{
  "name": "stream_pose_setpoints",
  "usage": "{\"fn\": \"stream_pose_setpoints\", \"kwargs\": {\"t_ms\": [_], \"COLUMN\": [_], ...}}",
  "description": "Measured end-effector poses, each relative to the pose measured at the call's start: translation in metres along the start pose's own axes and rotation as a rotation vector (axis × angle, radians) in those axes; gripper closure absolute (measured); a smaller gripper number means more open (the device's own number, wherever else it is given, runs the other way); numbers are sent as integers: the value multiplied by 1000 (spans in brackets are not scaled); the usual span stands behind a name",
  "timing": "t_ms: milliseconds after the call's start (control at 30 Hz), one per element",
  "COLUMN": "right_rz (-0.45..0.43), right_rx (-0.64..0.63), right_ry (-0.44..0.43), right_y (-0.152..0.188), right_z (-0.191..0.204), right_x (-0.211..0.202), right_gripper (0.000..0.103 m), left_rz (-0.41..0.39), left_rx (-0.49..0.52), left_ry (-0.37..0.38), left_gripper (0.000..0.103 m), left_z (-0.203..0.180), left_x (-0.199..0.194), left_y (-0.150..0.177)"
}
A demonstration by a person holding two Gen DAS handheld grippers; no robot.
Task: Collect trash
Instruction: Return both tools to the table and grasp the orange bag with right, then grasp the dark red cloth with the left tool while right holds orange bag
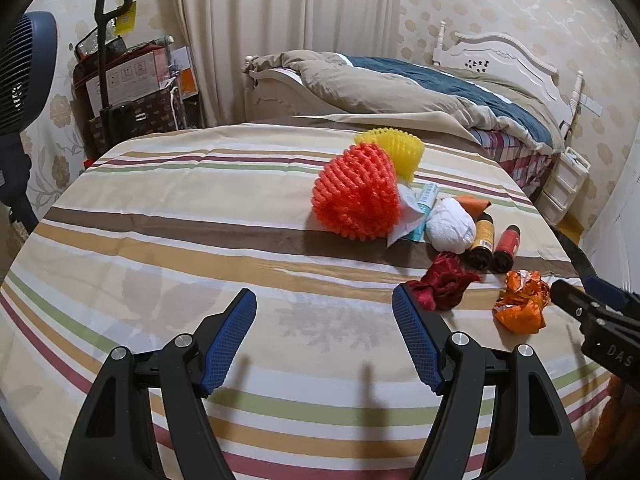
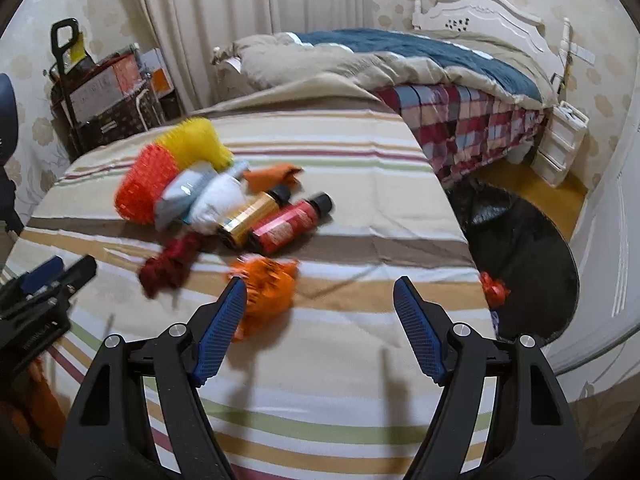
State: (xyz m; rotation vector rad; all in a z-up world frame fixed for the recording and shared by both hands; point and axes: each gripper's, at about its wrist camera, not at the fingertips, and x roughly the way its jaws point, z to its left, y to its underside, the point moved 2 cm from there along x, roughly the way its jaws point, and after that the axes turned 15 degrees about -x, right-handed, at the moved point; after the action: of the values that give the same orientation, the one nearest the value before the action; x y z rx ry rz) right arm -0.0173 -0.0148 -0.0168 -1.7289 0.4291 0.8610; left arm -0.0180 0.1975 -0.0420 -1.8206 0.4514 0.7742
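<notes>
The trash lies in a loose pile on the striped cloth (image 1: pixel 160 208) of the table, and I take the orange foam net (image 1: pixel 356 196) as landmark. Just behind it is a yellow foam net (image 1: pixel 394 148). Touching its right side are a crumpled white and light-blue wrapper (image 1: pixel 412 216) and a white wad (image 1: pixel 450 224). Further right lie 2 small bottles on their sides, a gold one (image 1: pixel 482 240) and a red one (image 1: pixel 506 248). In front of these, toward the cameras, are a dark red crumpled piece (image 1: pixel 440 284) and an orange foil wrapper (image 1: pixel 520 300).

The task seems to be near its beginning. Most items are not yet collected. In the right wrist view, a dark bin bag (image 2: pixel 520 248) stands on the floor beyond the table edge, far right of the net, and 1 small orange-red piece (image 2: pixel 494 288) shows at its near rim; I cannot tell whether it is inside.

The left gripper (image 1: pixel 324 300) is spread wide and holds nothing. The right gripper (image 2: pixel 320 292) is also wide and empty, with its left finger just beside the orange foil wrapper.

Only "DAS" can be read, on the right gripper body in the left view. The bottle labels are too blurred.
</notes>
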Motion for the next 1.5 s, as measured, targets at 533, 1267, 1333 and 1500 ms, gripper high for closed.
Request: {"fn": "stream_pose_setpoints", "kwargs": {"t_ms": [533,1267,1333,1500], "right_rz": [72,49,46,40], "right_rx": [15,76,82,92], "right_ry": [-71,-70,-79,-87], "right_y": [7,30,31,31], "right_z": [18,-36,-38,-40], "right_x": [34,20,20,19], "right_gripper": [51,60,60,55], "left_rz": [29,124,140,154], "left_rx": [4,145,139,161], "left_ry": [3,59,60,62], "left_gripper": [31,27,35,56], "left_z": [-5,-71,-71,-73], "left_x": [9,42,44,46], "left_y": [7,15,15,20]}}
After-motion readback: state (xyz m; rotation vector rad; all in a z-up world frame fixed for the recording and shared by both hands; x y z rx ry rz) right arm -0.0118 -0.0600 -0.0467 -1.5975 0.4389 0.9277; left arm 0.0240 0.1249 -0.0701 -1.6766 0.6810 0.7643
